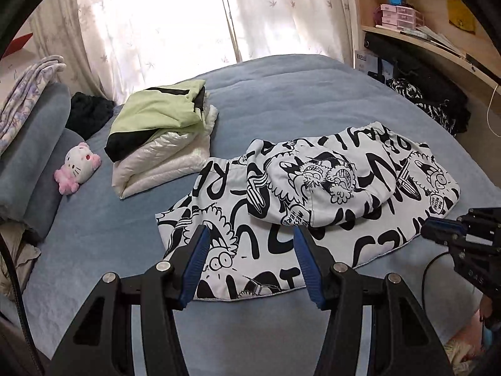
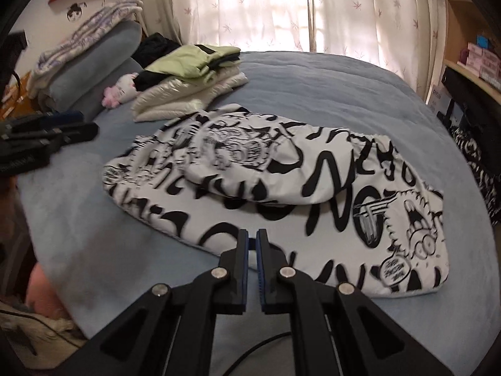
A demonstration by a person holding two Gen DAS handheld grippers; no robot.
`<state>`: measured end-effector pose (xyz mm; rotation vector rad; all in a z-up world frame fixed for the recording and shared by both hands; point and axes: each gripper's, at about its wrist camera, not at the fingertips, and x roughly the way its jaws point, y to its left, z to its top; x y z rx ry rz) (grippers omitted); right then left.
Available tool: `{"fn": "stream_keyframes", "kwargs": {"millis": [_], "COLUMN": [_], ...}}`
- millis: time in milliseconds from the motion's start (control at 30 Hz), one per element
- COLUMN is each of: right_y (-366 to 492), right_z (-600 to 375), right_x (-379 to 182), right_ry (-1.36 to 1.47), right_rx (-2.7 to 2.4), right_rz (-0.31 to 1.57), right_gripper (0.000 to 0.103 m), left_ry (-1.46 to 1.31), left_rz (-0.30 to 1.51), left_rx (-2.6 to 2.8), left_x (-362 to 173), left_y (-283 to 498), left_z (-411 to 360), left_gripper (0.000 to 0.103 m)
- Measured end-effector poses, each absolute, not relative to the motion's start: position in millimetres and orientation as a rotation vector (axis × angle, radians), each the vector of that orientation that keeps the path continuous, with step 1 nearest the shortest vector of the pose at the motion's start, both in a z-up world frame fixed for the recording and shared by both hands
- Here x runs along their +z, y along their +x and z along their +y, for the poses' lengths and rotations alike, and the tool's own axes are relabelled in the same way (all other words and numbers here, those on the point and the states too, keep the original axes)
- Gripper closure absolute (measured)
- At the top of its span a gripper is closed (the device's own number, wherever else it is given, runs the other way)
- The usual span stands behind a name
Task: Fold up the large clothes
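A large white garment (image 1: 313, 188) (image 2: 281, 188) with black cartoon print lies folded on the blue bed (image 1: 281, 100) (image 2: 313, 87), its hood laid over its middle. My left gripper (image 1: 250, 232) hangs open above the garment's near hem, wide apart, with nothing between its blue pads. It also shows at the left edge of the right wrist view as the left gripper (image 2: 86, 123). My right gripper (image 2: 252, 235) hovers over the garment's near edge with its pads only a narrow gap apart and nothing held. The right gripper (image 1: 429, 230) enters the left wrist view from the right.
A stack of folded clothes (image 1: 162, 138) (image 2: 191, 81), green over white, sits behind the garment. A pink and white plush (image 1: 78, 166) lies by grey pillows (image 1: 37, 144). Dark clothing (image 1: 422, 103) hangs off the bed's right side under a wooden shelf (image 1: 422, 31).
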<state>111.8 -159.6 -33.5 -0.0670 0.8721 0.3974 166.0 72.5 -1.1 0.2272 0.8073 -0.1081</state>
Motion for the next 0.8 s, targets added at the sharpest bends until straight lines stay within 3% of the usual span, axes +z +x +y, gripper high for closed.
{"fn": "stream_keyframes", "kwargs": {"millis": [167,400,467,533,800], "right_y": [107,143,160,175,224], "right_z": [-164,-182,-195,-207,-238], "right_x": [-42,-77,-89,-99,-140], "right_ry": [0.071,0.286,0.405,0.512,0.88], "right_rx": [0.447,0.442,0.438,0.432,0.447], "right_rz": [0.924,1.053,1.09,1.103,1.091], "right_gripper": [0.068,0.065,0.059,0.052,0.049], "left_ry": [0.171,-0.193,-0.288,-0.343,-0.542], "left_rz": [0.864,1.04,1.069,1.069,1.041], "left_rx": [-0.134,-0.423,-0.484,-0.495,-0.541], "left_x": [-21,-78,-96,-113,-155], "left_y": [173,212,226,241,295], "left_z": [76,101,109,114,129], "left_gripper": [0.049,0.047,0.045,0.045,0.045]}}
